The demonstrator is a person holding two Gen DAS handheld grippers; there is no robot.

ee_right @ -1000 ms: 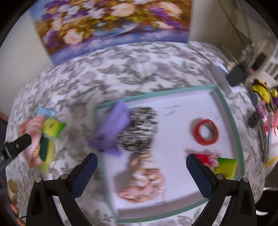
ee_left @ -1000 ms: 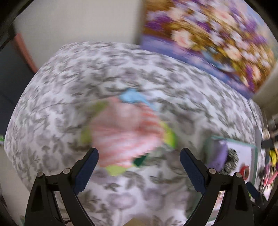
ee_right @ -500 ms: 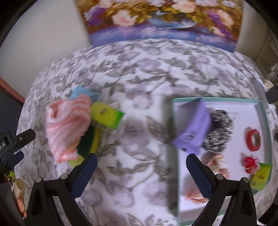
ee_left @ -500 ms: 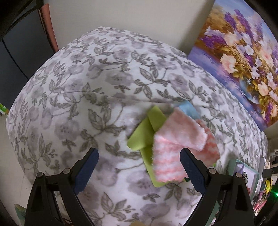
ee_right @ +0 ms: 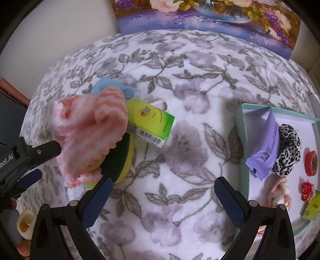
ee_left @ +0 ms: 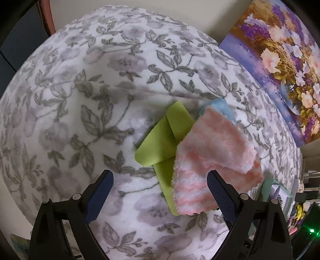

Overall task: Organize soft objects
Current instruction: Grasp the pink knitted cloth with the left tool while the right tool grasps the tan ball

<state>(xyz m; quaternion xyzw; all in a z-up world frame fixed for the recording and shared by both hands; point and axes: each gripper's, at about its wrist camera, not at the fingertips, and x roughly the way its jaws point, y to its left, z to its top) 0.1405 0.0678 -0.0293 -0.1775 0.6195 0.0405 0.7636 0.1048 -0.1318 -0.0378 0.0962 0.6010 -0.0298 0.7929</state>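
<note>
A pile of soft things lies on the flowered blanket (ee_left: pixel 84 84). A fluffy pink-and-white striped cloth (ee_left: pixel 212 160) tops it, over a folded lime-green cloth (ee_left: pixel 164 144) and a light blue cloth (ee_left: pixel 220 106). My left gripper (ee_left: pixel 159 192) is open just short of the pile, its right finger beside the pink cloth. In the right wrist view the pink cloth (ee_right: pixel 90 136) covers a green-and-yellow sponge (ee_right: pixel 120 160), next to a green tissue packet (ee_right: pixel 150 124). My right gripper (ee_right: pixel 163 196) is open over bare blanket between pile and tray, holding nothing.
A teal-rimmed white tray (ee_right: pixel 242 140) at the right holds a purple pouch (ee_right: pixel 266 148), a leopard scrunchie (ee_right: pixel 288 148), a red tape ring (ee_right: pixel 311 162) and other small items. A flower painting (ee_right: pixel 200 16) leans on the back wall. The blanket drops off at the left edge.
Both views have swung left from the tray to the pile. My left gripper has come closer to the pink cloth. Both grippers stayed open.
</note>
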